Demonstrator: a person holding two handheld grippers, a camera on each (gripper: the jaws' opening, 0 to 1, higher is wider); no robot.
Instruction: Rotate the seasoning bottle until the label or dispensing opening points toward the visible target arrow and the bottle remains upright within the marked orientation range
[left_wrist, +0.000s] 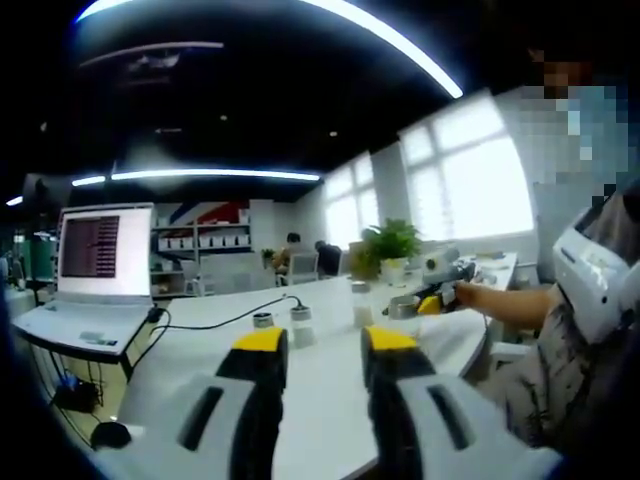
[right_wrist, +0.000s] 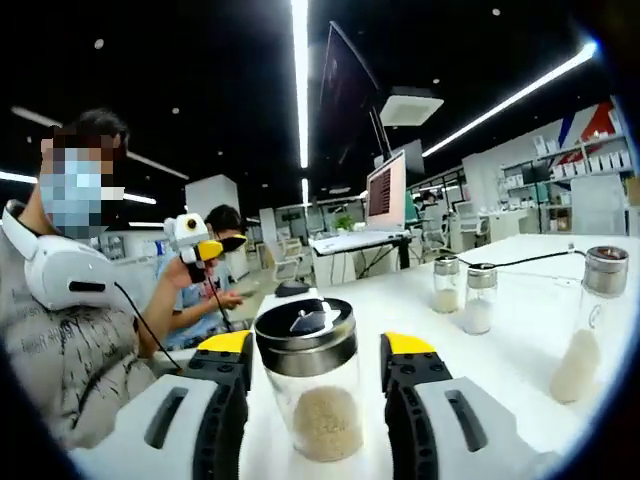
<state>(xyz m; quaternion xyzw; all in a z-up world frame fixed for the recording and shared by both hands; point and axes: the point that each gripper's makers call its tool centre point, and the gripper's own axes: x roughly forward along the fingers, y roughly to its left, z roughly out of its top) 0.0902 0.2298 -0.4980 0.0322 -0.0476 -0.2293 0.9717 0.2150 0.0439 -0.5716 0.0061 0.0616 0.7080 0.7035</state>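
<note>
Your right gripper has the seasoning bottle standing right between its jaws, low and centre in the right gripper view. The yellow-tipped jaws flank the steel lid on both sides. I can't tell whether the pads are pressing the glass or just bracketing it, as a sliver of gap seems to show on each side. The bottle stands upright, long axis vertical, pale granules settled in the bottom, and the flip tab on the lid sits on top, pointing toward the upper right of the frame. No target arrow is readable on the white table from here.

Your left gripper rides at the bottom of the left gripper view, jaws apart with nothing between them, aimed across the table well short of the bottles. So the right one is the nearer hand by a wide margin, and my read is that the twist about the vertical axis is its job.

Count them: four shakers in the right gripper view. There's the one in your jaws, a close pair at mid right, and a taller one at the right edge. One laptop sits at the left of the left gripper view, and one potted plant stands by the windows.
</note>
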